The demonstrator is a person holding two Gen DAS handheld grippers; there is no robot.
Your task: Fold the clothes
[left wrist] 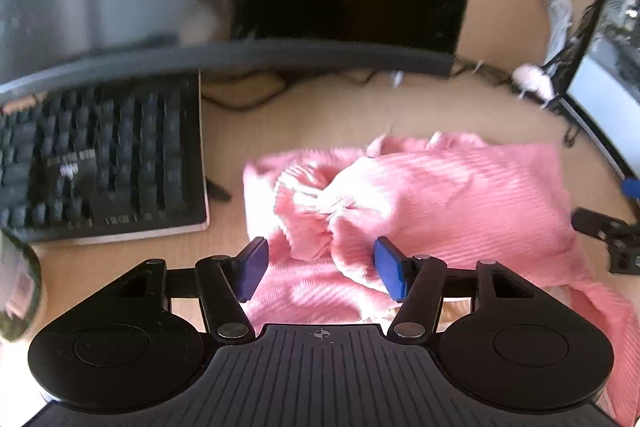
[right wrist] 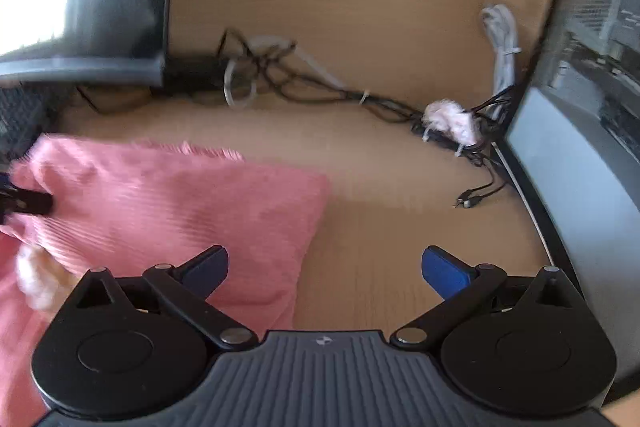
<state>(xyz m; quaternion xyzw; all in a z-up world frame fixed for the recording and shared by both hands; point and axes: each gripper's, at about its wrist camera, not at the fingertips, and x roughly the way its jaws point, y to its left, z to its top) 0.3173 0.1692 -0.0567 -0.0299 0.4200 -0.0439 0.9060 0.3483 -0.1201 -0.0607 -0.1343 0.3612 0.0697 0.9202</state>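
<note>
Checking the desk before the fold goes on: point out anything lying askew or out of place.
The pink ribbed garment is not flat: it is bunched into a crumpled ridge near its middle, one end trailing off toward the near desk edge. Behind it, a tangle of black and white cables sprawls across the wooden desk.

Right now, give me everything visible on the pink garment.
The pink garment is a ribbed, knit-looking fabric, lying crumpled and partly folded on the wooden desk, right of the keyboard. A bunched ridge of folds runs through its middle; one part trails off toward the lower right of the left wrist view. The left gripper is over it with jaws apart, cloth between them but not pinched. The right gripper is open at its right edge, one finger over fabric, the other over bare desk.
</note>
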